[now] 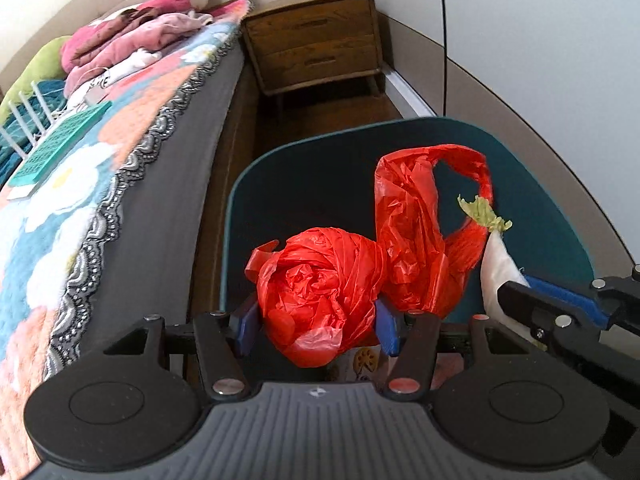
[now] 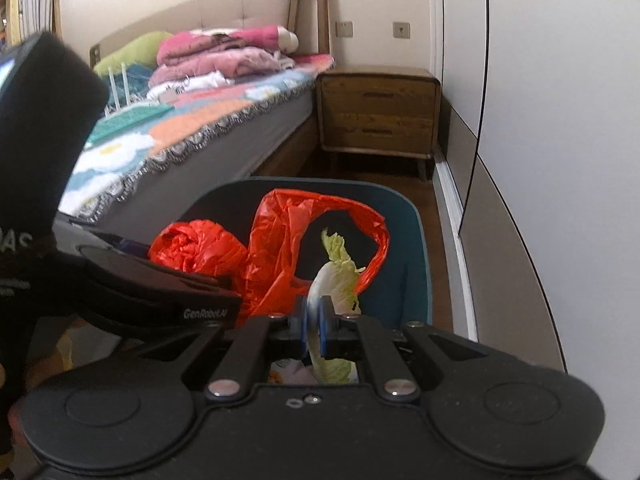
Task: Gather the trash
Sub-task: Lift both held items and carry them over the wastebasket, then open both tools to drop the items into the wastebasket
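Observation:
My left gripper (image 1: 316,322) is shut on a crumpled red plastic bag (image 1: 320,284), with a blue pad pressing each side of the bundle. The bag's handle loop (image 1: 436,184) sticks up to the right. All of this hangs over a dark teal bin (image 1: 320,138). My right gripper (image 2: 316,332) is shut on a pale cabbage leaf (image 2: 336,280), whose green tip shows through the red bag (image 2: 276,248) handle loop. The same bin (image 2: 416,240) lies just beyond it. In the left wrist view the right gripper (image 1: 560,312) comes in from the right with the cabbage leaf (image 1: 496,264).
A bed (image 1: 180,128) with a flowered blanket and piled clothes runs along the left. A wooden nightstand (image 1: 316,40) stands beyond the bin on a wooden floor. A pale wall with panels (image 2: 520,160) closes off the right. The left gripper's body (image 2: 132,280) crosses the right wrist view.

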A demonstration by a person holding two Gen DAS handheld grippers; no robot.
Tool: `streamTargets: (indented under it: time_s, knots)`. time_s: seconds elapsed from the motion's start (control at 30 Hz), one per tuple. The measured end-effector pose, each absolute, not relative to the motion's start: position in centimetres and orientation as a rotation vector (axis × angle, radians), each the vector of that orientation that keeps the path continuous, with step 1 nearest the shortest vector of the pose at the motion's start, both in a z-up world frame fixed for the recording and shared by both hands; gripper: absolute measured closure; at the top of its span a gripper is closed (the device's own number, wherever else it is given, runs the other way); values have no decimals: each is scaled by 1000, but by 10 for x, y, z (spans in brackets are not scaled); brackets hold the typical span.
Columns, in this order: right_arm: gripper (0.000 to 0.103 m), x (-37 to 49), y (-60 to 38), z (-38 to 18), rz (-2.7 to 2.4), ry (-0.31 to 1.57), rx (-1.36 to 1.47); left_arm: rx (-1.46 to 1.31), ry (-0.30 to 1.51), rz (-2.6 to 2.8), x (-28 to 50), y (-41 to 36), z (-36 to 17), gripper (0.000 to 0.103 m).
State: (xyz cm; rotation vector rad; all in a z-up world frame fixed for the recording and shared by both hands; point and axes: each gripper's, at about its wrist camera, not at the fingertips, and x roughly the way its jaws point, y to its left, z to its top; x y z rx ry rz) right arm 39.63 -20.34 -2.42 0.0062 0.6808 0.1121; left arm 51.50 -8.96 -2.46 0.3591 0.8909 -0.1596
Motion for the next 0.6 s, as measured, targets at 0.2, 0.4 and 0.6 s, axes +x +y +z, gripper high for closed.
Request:
streamTargets:
  time_s: [0.2,0.4,0.6]
  knots:
    - [94,397,-206,-29,88,722,2,400,906,-164,515,-100,-37,45]
    - [87,397,-208,-29,76,741,-14,385,927,-170,514,-100,-44,43]
    - [82,395,-209,-26,76,740,-22,367,920,-174,506,-99,-43,36]
